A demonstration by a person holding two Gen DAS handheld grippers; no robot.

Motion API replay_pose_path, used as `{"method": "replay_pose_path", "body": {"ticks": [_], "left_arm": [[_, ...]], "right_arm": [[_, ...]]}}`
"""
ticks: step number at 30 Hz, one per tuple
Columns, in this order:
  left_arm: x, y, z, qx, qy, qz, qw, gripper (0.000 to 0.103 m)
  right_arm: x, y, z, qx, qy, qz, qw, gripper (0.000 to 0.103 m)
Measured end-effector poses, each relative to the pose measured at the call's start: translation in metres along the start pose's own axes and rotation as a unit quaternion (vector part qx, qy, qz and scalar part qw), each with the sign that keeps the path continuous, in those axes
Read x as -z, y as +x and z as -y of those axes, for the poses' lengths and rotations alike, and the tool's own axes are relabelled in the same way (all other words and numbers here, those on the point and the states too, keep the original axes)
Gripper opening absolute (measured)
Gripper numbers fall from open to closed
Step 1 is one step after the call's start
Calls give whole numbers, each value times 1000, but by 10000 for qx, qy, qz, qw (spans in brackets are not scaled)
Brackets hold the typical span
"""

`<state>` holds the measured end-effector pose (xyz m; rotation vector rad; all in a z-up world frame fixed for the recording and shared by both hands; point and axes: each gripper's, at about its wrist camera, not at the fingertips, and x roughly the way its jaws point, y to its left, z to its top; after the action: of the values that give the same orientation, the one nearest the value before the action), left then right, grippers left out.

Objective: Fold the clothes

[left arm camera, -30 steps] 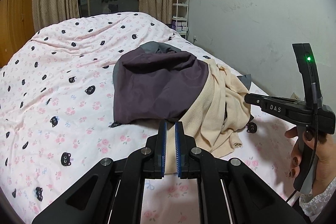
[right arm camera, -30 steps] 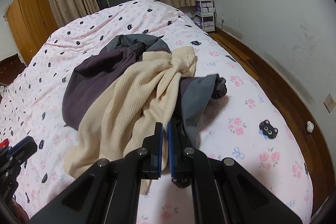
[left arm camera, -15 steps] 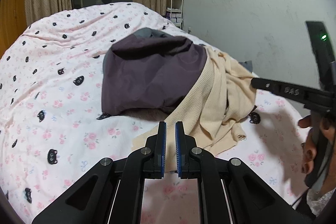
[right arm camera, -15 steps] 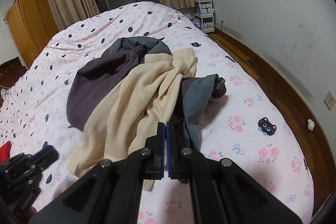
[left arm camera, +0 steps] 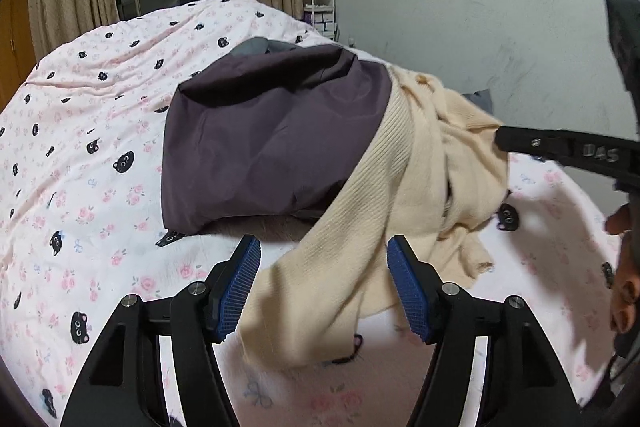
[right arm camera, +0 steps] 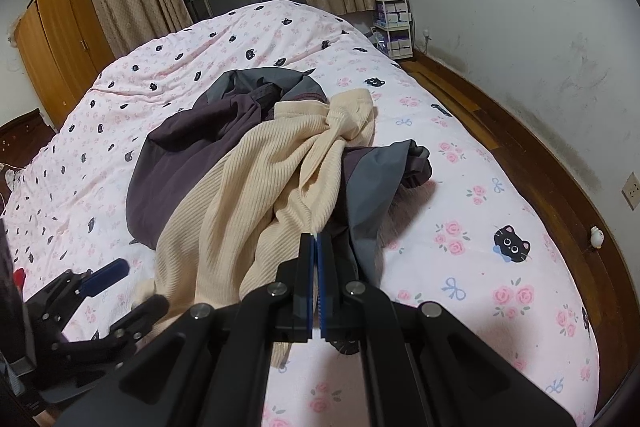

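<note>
Since the prior frame the left gripper (left arm camera: 323, 285) was opening over the cream sweater (left arm camera: 404, 195), untouched, while the right gripper (right arm camera: 317, 281) stayed closed, apparently empty.

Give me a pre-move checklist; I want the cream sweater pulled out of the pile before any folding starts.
1. Left claw wide enough for the hem: ok, its jaws are opening, with the cream sweater lying between them, pads not pressing.
2. Right claw has a grip on the sweater: cannot tell; it is shut over the cloth, but a pinch is not visible.
3. Sweater free of the other clothes: not ok, it drapes over the purple garment and the grey garment.
4. Room on the bed to spread it: ok, bare quilt on both sides.
</note>
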<state>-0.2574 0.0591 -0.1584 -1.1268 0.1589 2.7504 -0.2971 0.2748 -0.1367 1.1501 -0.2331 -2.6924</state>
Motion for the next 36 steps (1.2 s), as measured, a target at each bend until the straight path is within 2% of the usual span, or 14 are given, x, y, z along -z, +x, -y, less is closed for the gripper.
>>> {"method": "replay_pose_path", "body": {"ticks": [2, 4, 5, 6, 9, 22, 36], "left_arm": [[1, 7, 0, 47, 11, -69, 10000, 59], [3, 11, 0, 113, 3, -146, 9998, 40], [4, 13, 1, 129, 2, -191, 9997, 22], [5, 14, 1, 147, -3, -218, 9997, 12], [7, 13, 4, 143, 35, -219, 9997, 7], [3, -23, -2, 140, -67, 22, 9999, 5], [2, -82, -27, -7, -265, 222, 9994, 5]], "right_arm": [[0, 0, 0, -5, 5, -5, 10000, 2], [0, 1, 0, -12, 10, -17, 10000, 2], [0, 2, 0, -14, 14, -22, 10000, 2], [0, 2, 0, -13, 15, -24, 10000, 2], [0, 3, 1, -15, 39, -29, 10000, 2], [-1, -9, -10, -53, -58, 57, 10000, 2], [15, -61, -39, -296, -143, 277, 9991, 2]]}}
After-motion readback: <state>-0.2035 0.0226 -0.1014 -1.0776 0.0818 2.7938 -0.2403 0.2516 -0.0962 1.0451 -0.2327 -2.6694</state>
